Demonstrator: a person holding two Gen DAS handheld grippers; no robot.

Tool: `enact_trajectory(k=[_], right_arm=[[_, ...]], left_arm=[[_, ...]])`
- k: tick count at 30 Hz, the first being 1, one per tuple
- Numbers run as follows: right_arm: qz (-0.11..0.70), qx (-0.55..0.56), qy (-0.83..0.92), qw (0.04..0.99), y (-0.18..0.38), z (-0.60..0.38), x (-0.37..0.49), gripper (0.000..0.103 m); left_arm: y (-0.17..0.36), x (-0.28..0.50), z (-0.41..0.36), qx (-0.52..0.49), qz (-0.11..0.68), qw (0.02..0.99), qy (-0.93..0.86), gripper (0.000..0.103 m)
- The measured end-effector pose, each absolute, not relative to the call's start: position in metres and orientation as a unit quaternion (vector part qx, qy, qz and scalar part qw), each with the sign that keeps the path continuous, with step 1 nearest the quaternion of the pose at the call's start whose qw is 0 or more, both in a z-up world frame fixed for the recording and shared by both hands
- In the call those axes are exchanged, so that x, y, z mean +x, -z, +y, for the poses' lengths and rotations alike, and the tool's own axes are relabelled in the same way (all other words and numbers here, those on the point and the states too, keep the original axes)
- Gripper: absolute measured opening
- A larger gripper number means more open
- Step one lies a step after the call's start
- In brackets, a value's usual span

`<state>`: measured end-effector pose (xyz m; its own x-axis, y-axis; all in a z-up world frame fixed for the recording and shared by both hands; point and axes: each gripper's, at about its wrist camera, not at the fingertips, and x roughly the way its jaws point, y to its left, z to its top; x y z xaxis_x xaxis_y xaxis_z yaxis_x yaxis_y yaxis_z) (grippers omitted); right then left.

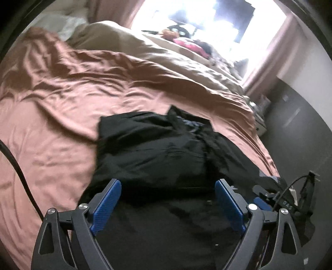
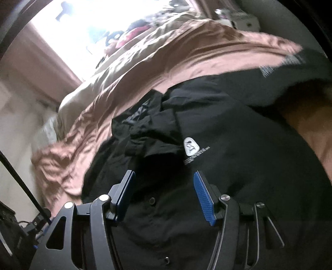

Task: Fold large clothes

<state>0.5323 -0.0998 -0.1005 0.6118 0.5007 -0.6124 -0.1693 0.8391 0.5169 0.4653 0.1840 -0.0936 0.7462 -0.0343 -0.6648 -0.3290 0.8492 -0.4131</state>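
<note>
A: Left wrist view first. Where's the garment?

B: Black garment [image 1: 161,149] lies in a partly folded heap on the pink bedspread [image 1: 62,103], at the bed's near edge. Left gripper [image 1: 168,199] hangs just over the garment's near part, jaws spread wide, nothing pinched between the blue pads [image 1: 108,203].

A: Why wide?

B: My guess: it's lining up for a fresh hold on the near hem. Nothing gripped yet.

A: Anything around it?

B: Beige duvet [image 1: 116,41] beyond the garment, bright window [image 1: 207,18] further back, clutter under it too blurred to name. A black cable [image 1: 18,170] runs left of the garment. The right gripper's body [image 1: 269,197] sits at the garment's right edge, so that side is crowded.

A: Right wrist view?

B: Same black garment [image 2: 228,145], white logo patch [image 2: 191,147] facing up, snap buttons near the camera. Right gripper [image 2: 164,195] sits over the fabric just short of the patch, jaws about half apart. Can't tell if the pads touch cloth; no fold visibly clamped.

A: Obstructions?

B: A bunched collar or sleeve left of the patch would likely need flattening before a clean fold. Dark equipment [image 2: 12,232] lower left of the garment, off the bed.
</note>
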Motion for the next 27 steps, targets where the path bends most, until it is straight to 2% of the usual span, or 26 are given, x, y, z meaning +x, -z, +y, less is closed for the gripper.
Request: enact_trajectory(k=[6, 8, 12, 14, 16, 20, 24, 26, 27], right_arm=[[0.396, 0.099, -0.182, 0.895, 0.096, -0.05, 0.538, 0.057], [0.4, 0.069, -0.183, 0.895, 0.098, -0.028, 0.545, 0.056], [0.407, -0.01, -0.169, 0.897, 0.102, 0.017, 0.559, 0.056], [0.413, -0.039, -0.162, 0.895, 0.107, 0.035, 0.568, 0.056], [0.415, -0.067, -0.15, 0.895, 0.111, 0.051, 0.577, 0.056], [0.418, -0.13, -0.124, 0.89, 0.128, 0.079, 0.598, 0.056], [0.405, -0.166, -0.1, 0.893, 0.133, 0.094, 0.615, 0.056], [0.398, -0.168, -0.092, 0.897, 0.132, 0.092, 0.621, 0.056], [0.393, -0.16, -0.088, 0.901, 0.128, 0.088, 0.623, 0.05]], left_arm=[[0.13, 0.466, 0.215, -0.271, 0.368, 0.883, -0.106, 0.086], [0.145, 0.464, 0.23, -0.285, 0.384, 0.87, -0.122, 0.076], [0.166, 0.461, 0.251, -0.308, 0.403, 0.851, -0.135, 0.071], [0.173, 0.46, 0.258, -0.312, 0.412, 0.844, -0.147, 0.063], [0.18, 0.456, 0.264, -0.329, 0.411, 0.837, -0.148, 0.062], [0.189, 0.457, 0.268, -0.323, 0.426, 0.83, -0.16, 0.049], [0.196, 0.458, 0.269, -0.318, 0.433, 0.827, -0.164, 0.045], [0.198, 0.459, 0.269, -0.311, 0.435, 0.827, -0.171, 0.037], [0.199, 0.458, 0.271, -0.315, 0.433, 0.827, -0.171, 0.037]])
